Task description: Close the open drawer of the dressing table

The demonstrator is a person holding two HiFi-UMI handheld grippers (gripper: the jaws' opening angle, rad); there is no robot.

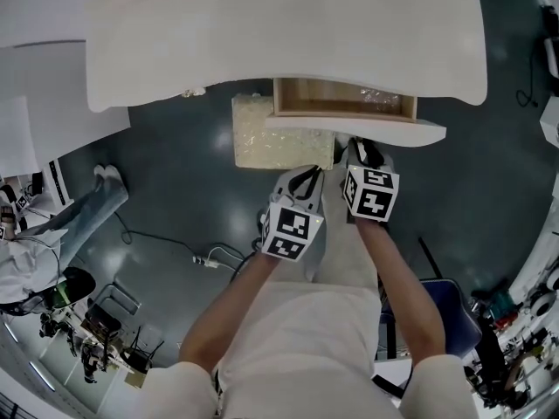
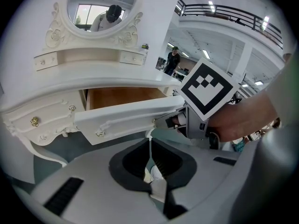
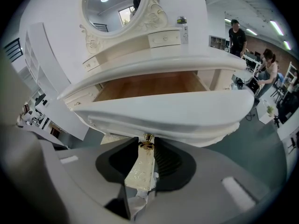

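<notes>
Head view: white tabletop (image 1: 288,24), dark floor (image 1: 183,199); right gripper (image 3: 146,144) pinches drawer knob (image 3: 147,138), left gripper (image 2: 150,146) jaws together.

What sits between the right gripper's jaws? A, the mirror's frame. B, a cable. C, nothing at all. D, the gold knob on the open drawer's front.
D: in the right gripper view, the gold knob under the front of the drawer stands right between the jaws of the right gripper.
</notes>
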